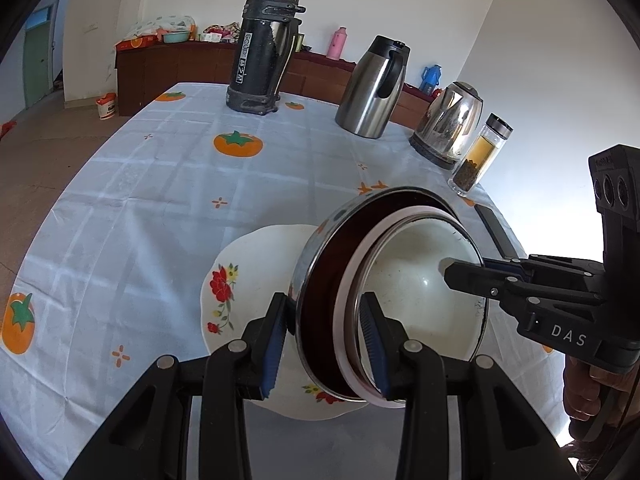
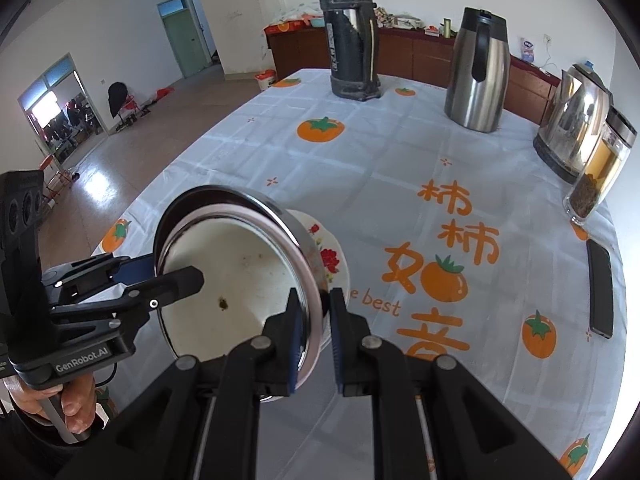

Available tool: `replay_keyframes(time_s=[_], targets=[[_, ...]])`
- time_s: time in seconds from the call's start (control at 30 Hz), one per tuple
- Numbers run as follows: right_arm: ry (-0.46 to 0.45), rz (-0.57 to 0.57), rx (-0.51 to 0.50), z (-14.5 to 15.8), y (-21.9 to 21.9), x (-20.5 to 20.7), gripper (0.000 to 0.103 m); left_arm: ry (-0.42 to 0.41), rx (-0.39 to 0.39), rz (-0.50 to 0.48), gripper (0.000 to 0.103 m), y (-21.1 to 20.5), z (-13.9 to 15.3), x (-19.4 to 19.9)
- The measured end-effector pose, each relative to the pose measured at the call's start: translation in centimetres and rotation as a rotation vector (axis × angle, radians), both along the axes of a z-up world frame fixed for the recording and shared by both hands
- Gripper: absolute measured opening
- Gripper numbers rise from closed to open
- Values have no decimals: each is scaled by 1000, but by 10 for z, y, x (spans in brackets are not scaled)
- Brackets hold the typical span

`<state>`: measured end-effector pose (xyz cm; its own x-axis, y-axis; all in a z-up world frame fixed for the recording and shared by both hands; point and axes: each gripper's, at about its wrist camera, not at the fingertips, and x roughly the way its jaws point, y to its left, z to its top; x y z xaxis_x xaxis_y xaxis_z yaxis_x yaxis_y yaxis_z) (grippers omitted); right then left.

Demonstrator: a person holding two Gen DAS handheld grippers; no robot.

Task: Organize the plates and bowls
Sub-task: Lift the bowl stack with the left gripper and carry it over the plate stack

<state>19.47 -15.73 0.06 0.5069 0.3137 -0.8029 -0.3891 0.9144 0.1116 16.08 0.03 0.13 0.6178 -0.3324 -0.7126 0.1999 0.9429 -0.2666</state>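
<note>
Both sets of jaws grip the tilted bowl's [image 1: 420, 292] rim, opposite sides, above the plate [image 1: 248, 280].

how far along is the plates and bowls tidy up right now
Midway. Done: a white enamel bowl already sits nested inside the steel bowl. In hand: the left gripper and right gripper both clamp the nested bowls' rims, holding them tilted over the flowered plate. Left: set the bowls down on that plate and let go.
</note>
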Motion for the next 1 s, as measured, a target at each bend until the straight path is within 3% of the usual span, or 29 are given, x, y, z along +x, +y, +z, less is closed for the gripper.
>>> replay_keyframes(time_s=[1.0], targets=[[45,47,-34,-14,28,6,13,23,21,22,39,24,-6,-1]])
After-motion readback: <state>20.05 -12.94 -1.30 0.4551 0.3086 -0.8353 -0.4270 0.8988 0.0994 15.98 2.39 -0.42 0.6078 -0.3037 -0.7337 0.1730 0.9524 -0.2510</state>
